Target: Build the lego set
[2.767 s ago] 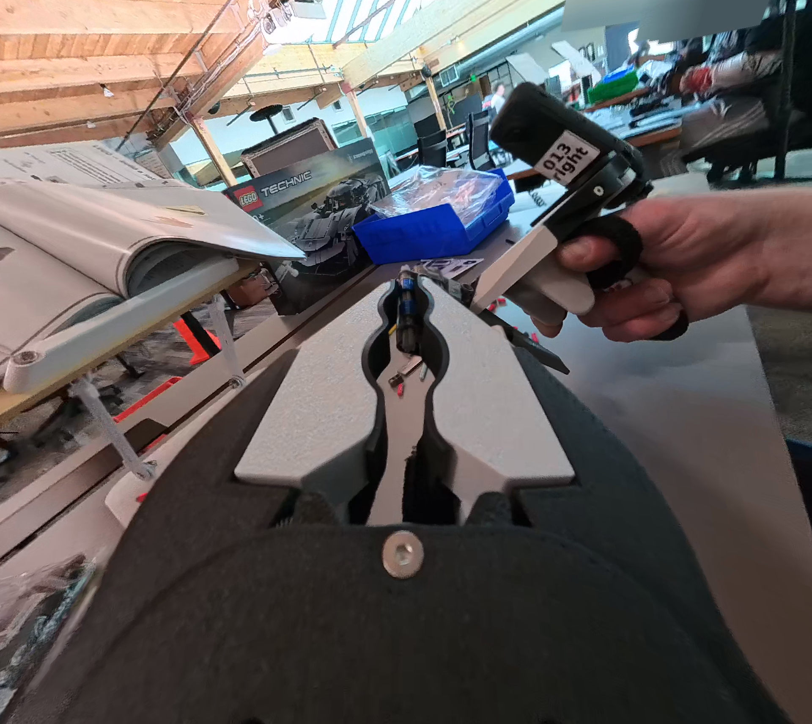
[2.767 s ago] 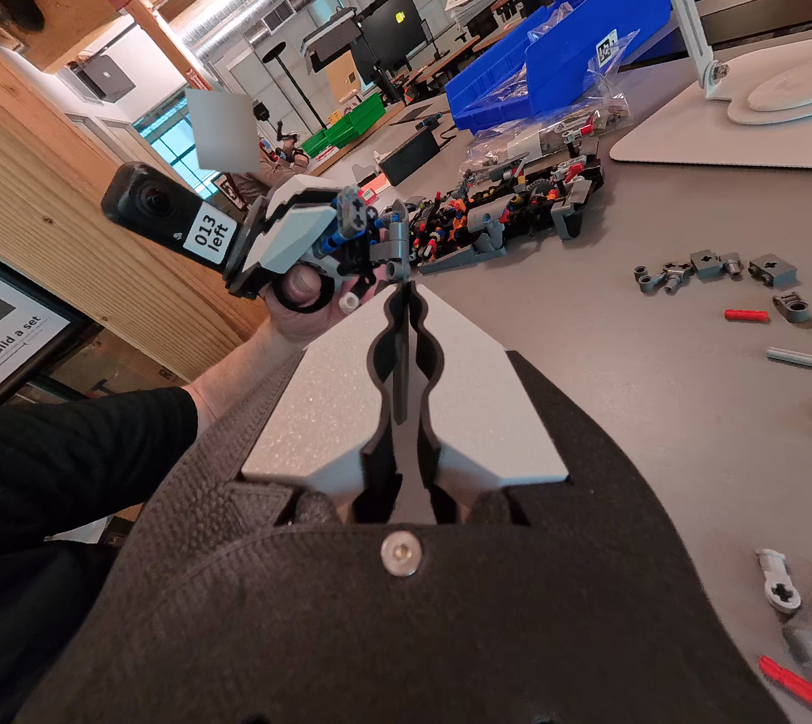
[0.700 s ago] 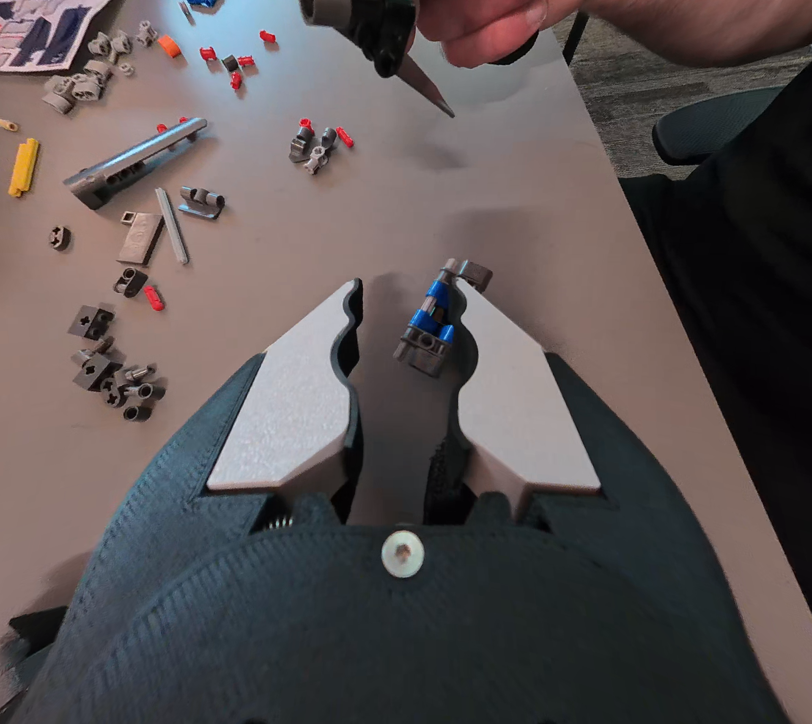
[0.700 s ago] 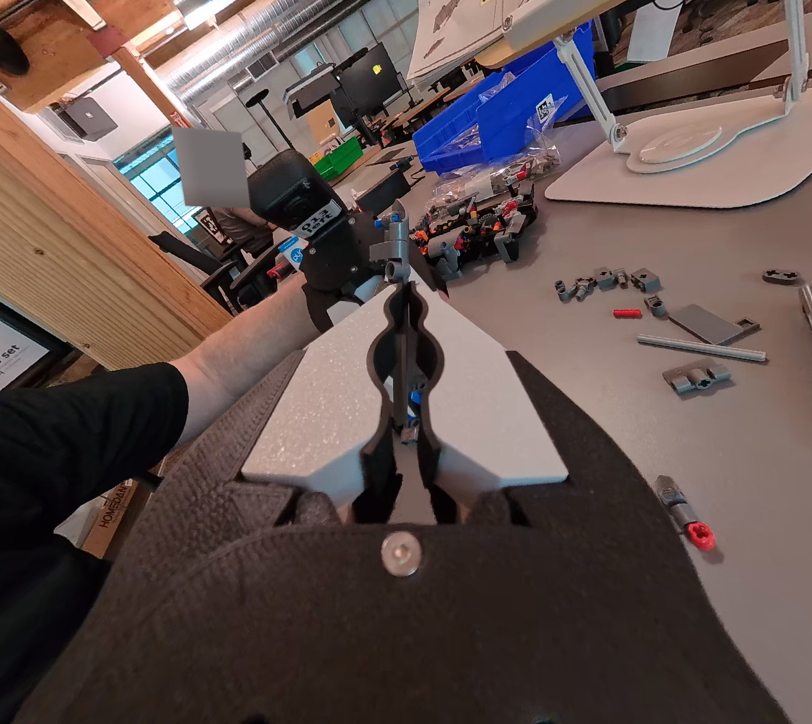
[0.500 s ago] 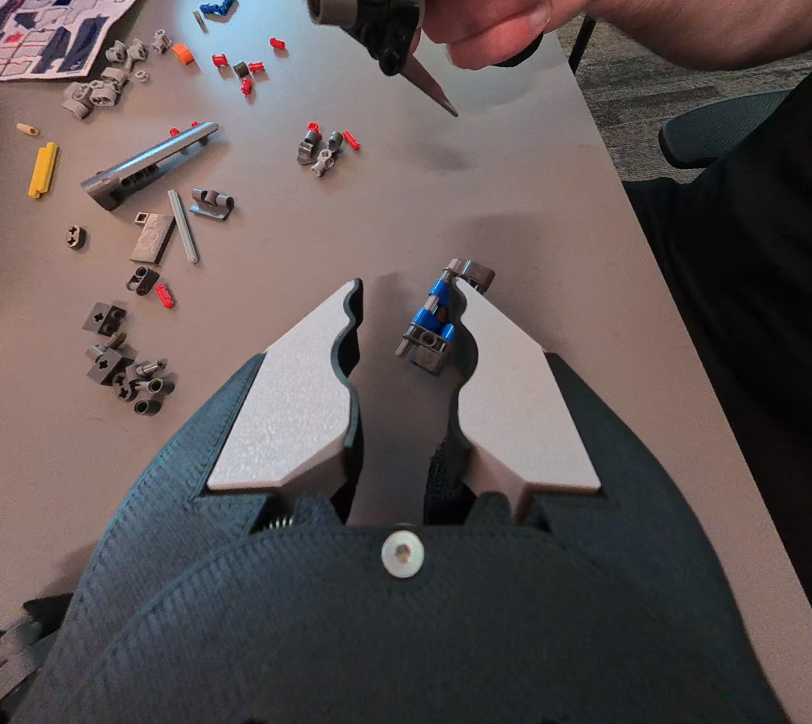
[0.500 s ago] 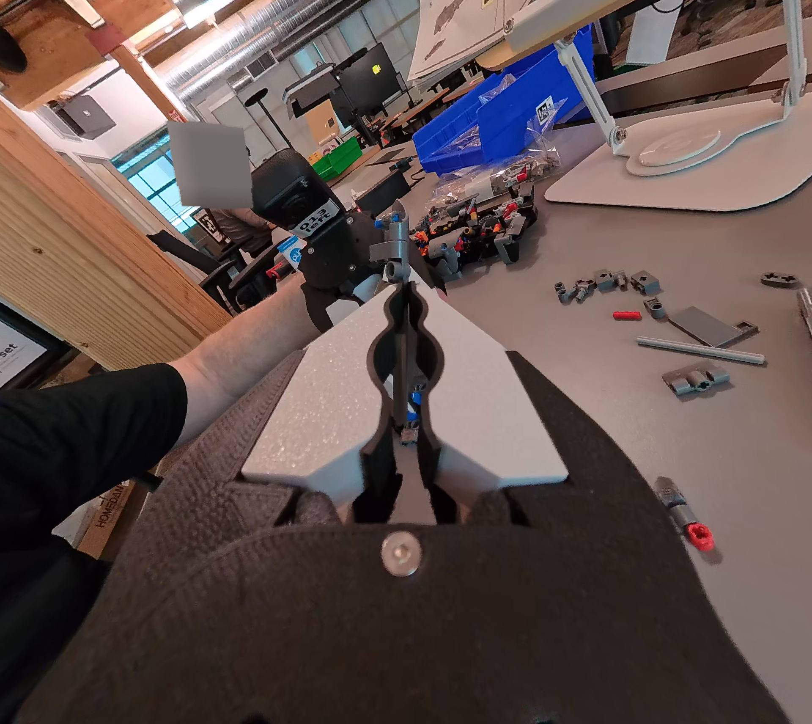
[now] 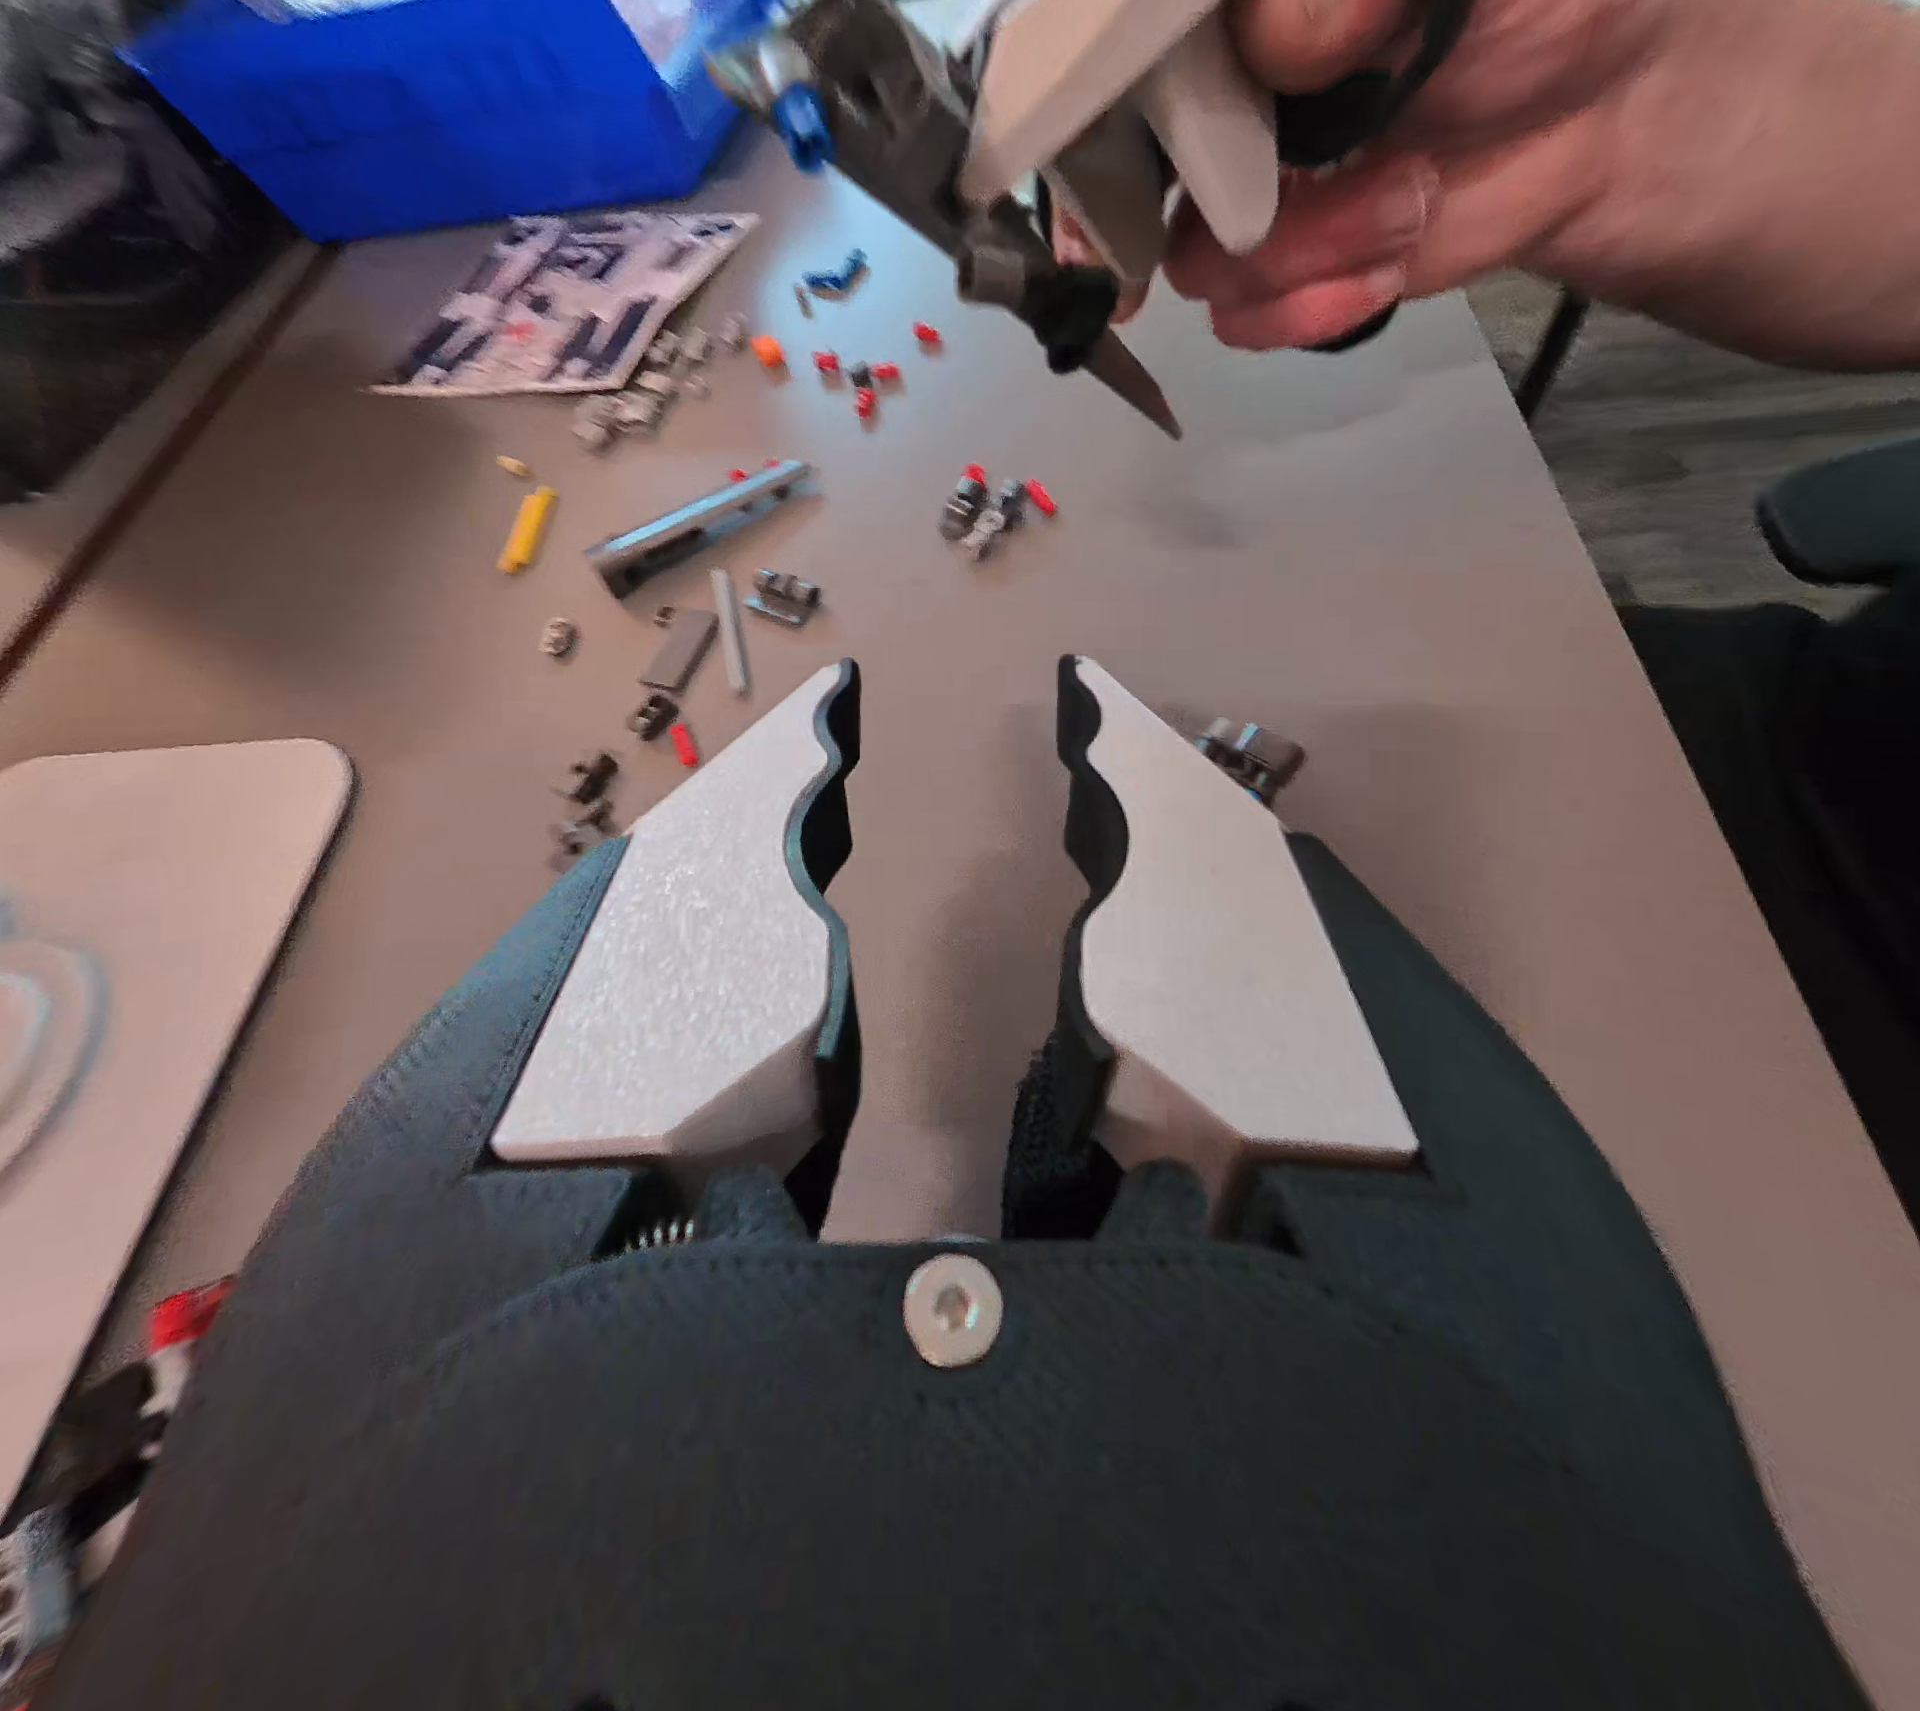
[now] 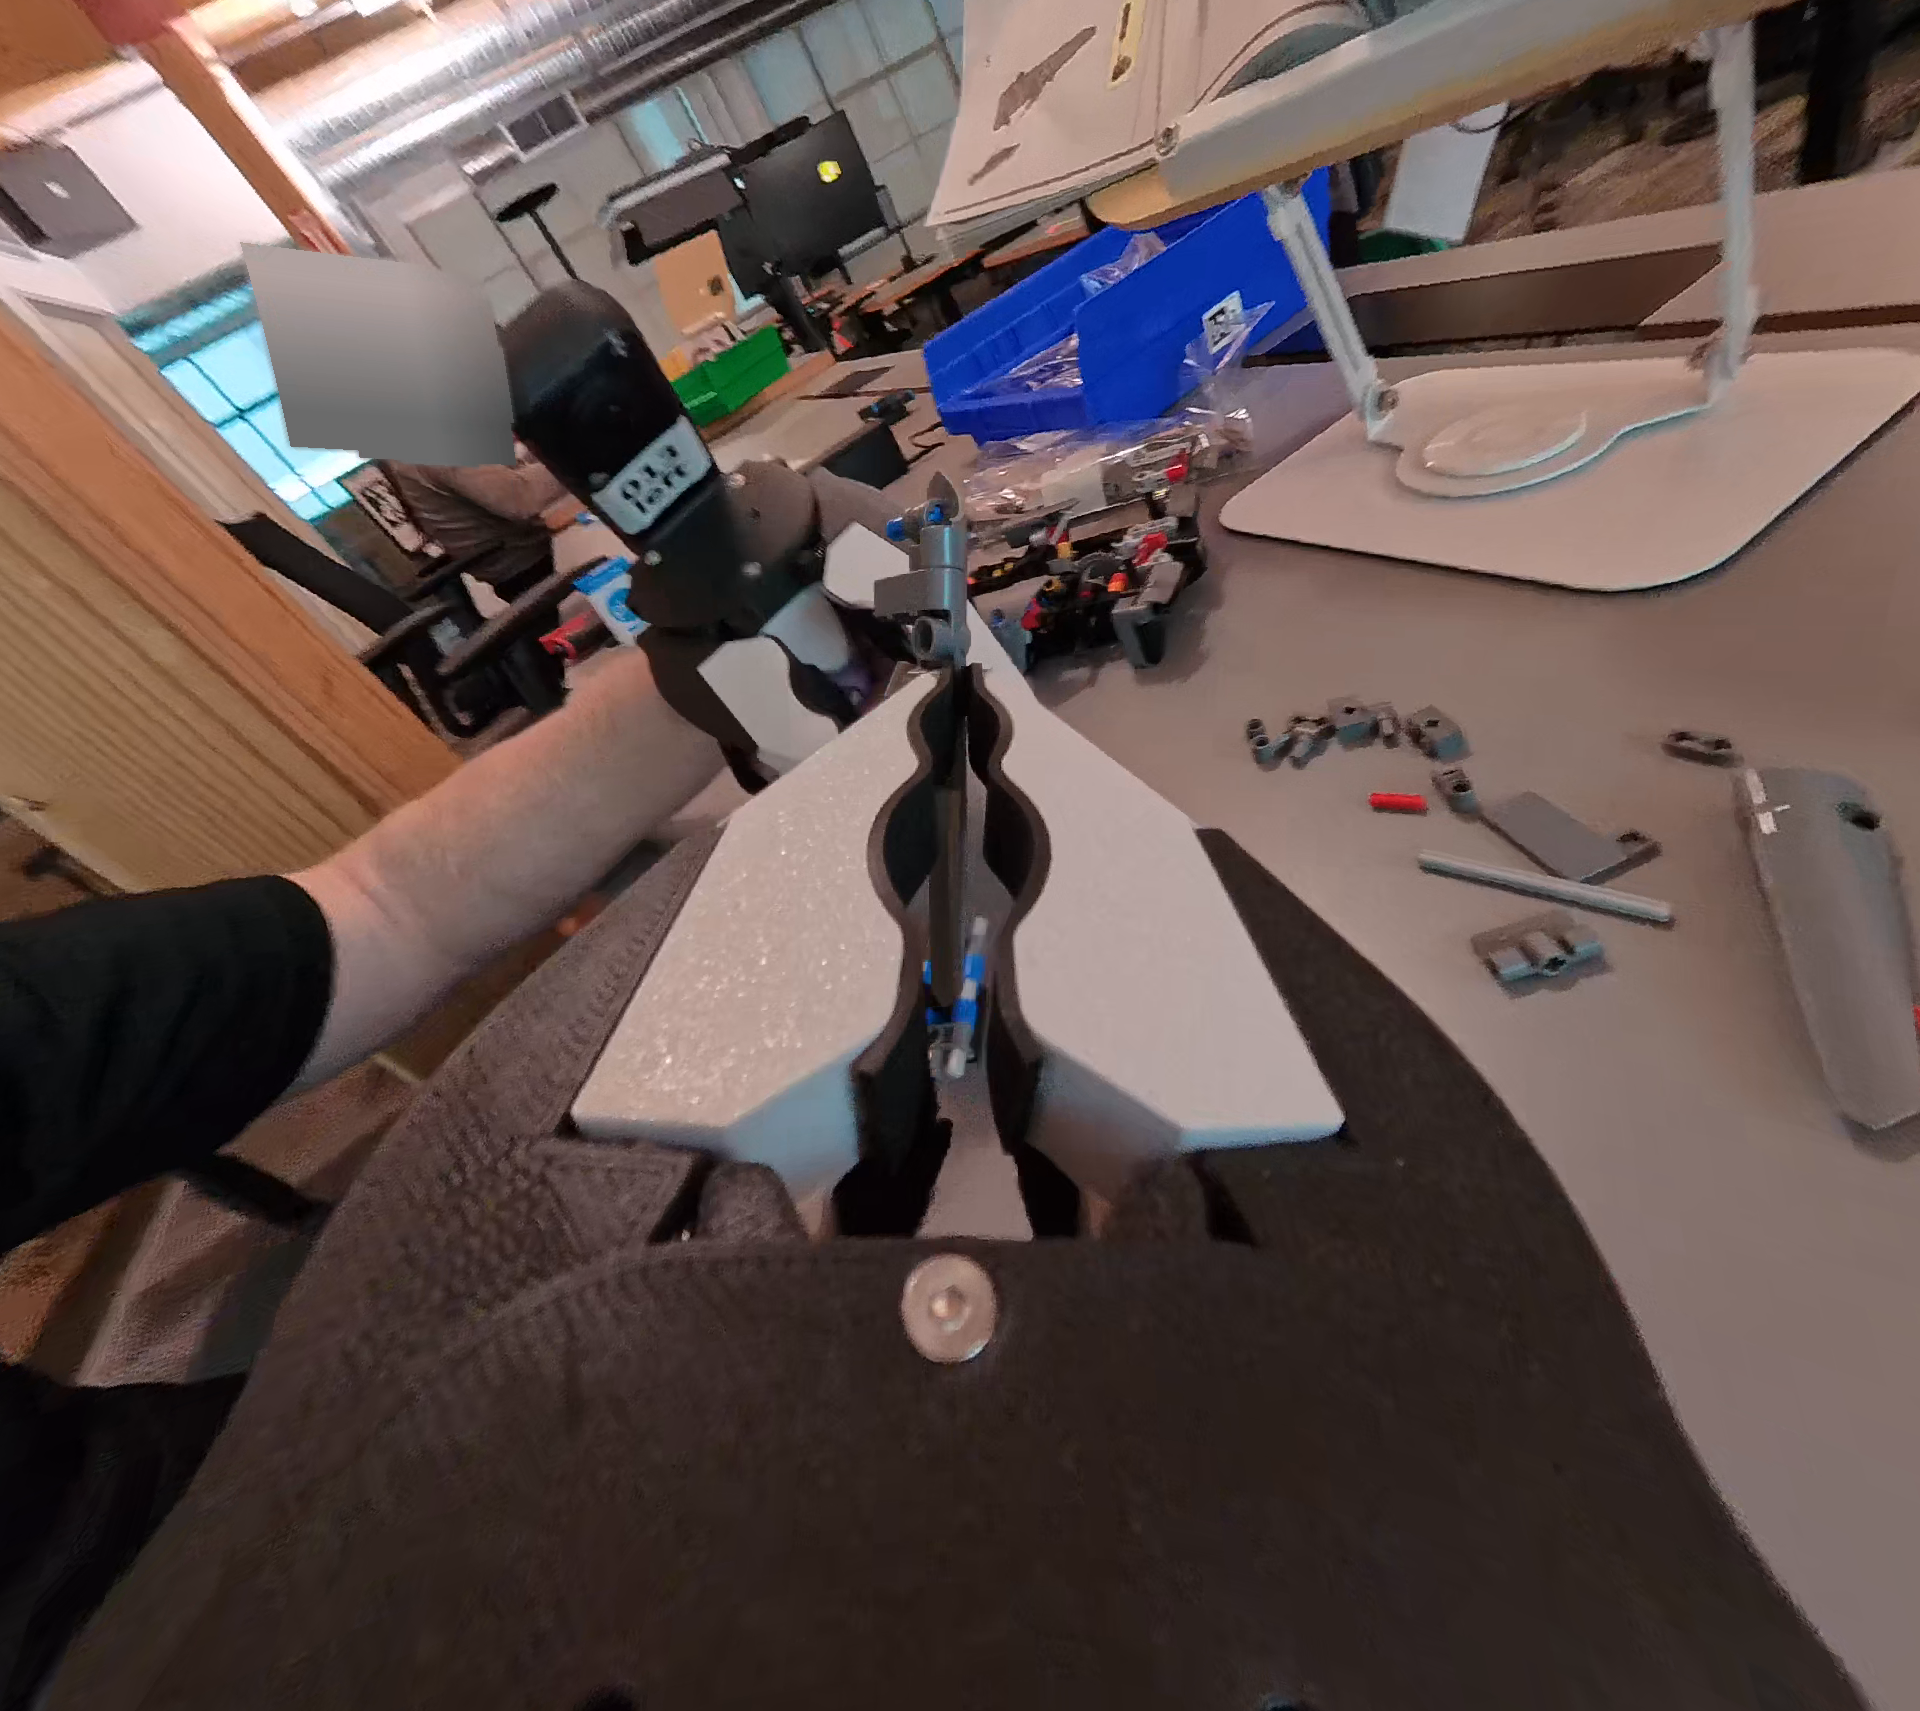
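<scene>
The left wrist view looked steeply down along its fingers at the grey table (image 7: 1299, 581), close above it. The right wrist view sat low, facing level across the same table (image 8: 1455, 1090) toward the room; both caught the scattered loose pieces (image 7: 727, 581) (image 8: 1538, 872).

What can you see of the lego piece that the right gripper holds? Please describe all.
The lego piece is a thin, long assembly of grey plastic bars with small blue pins and a dark pointed blade at one end. The right gripper is shut on its middle, so both ends stick out. It is held in the air above the grey table, touching only the fingers.
</scene>
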The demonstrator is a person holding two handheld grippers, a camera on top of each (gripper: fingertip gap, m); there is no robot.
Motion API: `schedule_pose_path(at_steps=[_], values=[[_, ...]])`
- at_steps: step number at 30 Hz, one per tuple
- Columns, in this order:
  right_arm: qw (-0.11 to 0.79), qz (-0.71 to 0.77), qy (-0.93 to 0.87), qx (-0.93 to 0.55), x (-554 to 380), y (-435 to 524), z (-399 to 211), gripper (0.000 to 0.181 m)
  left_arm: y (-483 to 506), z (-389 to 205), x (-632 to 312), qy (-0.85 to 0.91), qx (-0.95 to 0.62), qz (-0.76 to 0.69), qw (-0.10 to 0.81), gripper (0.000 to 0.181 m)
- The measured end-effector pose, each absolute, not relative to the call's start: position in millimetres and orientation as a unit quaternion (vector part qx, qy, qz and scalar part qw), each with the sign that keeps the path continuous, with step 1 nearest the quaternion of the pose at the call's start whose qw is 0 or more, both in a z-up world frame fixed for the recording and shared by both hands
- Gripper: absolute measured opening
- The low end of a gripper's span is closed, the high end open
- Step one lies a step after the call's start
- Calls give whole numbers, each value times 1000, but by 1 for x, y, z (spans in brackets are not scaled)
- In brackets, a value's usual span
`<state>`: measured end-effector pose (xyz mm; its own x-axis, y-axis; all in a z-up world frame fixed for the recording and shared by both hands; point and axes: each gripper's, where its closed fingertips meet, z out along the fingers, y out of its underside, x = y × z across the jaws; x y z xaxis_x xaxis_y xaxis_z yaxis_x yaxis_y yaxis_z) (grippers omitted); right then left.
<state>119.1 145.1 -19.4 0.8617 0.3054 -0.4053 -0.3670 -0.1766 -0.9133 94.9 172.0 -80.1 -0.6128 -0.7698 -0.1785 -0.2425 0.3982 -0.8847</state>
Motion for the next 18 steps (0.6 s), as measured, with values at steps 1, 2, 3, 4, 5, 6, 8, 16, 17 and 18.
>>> schedule_pose_path(at_steps=[1, 2, 3, 4, 5, 6, 8, 16, 17, 18], values=[[643, 242, 17, -726, 121, 147, -20, 0, 176, -74, 96, 772, -327, -448, 311, 34], [644, 220, 13, -733, 123, 149, -21, 0, 179, -67, 98, 762, -330, -452, 326, 33], [645, 195, 7, -739, 125, 151, -21, 0, 183, -60, 99, 751, -334, -457, 342, 32], [646, 170, -1, -744, 127, 152, -22, 0, 186, -53, 100, 740, -336, -464, 353, 31], [647, 144, -8, -749, 128, 154, -22, 0, 189, -48, 100, 729, -340, -473, 359, 31], [647, 112, -17, -754, 131, 156, -22, 0, 191, -42, 100, 718, -345, -483, 362, 31], [642, 13, -44, -765, 138, 158, -23, 0, 194, -32, 100, 697, -354, -505, 366, 32], [593, -354, -190, -698, 148, 163, 8, 0, 199, 5, 100, 601, -402, -599, 344, 38], [584, -385, -209, -683, 146, 163, 11, 0, 199, 8, 101, 589, -409, -610, 337, 39], [577, -410, -226, -669, 143, 164, 13, 0, 199, 12, 101, 575, -413, -626, 326, 40]])
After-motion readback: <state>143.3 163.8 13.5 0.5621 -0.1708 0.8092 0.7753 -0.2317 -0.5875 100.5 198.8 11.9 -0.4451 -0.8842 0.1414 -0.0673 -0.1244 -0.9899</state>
